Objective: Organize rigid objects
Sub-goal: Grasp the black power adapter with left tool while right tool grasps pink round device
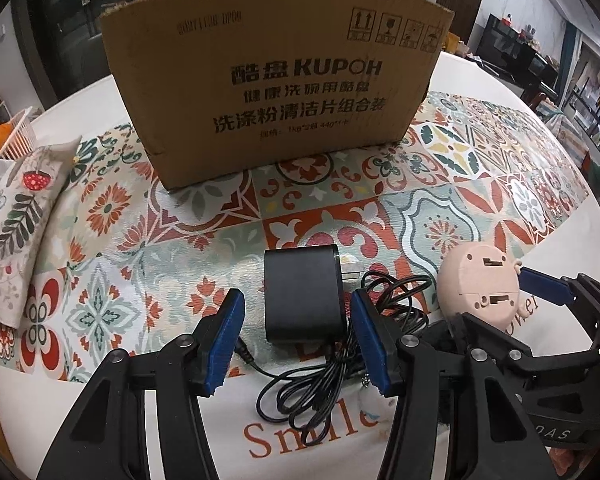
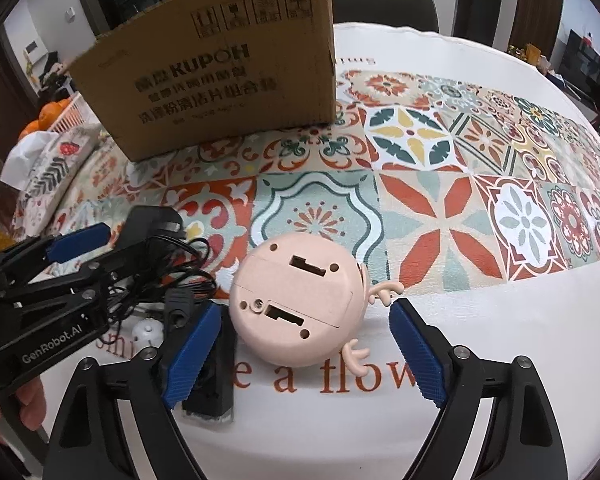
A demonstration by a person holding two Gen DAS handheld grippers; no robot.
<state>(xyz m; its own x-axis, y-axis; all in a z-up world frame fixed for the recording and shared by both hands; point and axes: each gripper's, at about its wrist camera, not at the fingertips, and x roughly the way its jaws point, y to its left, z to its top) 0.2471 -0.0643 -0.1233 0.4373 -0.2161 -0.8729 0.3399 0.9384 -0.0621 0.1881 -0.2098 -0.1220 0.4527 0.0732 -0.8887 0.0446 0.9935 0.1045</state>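
Both tongs gape near the counter's front edge, left tongs [image 1: 298, 338] straddling the stiff, slick adapter [image 1: 303, 292] with its floppy cord [image 1: 320, 380], right tongs [image 2: 306, 350] flanking the light, round pink toy [image 2: 296, 300], best gripped across flat sides.

A black power adapter [image 1: 302, 294] lies flat on the counter [image 1: 572, 264], its thin black cord [image 1: 324, 376] tangled in loose loops beside it. To its right, a round pink plastic clock [image 2: 296, 300] lies face down, showing slotted holes and small antler-like feet. A brown cardboard box [image 1: 276, 76] printed KUPOH stands upright behind them.
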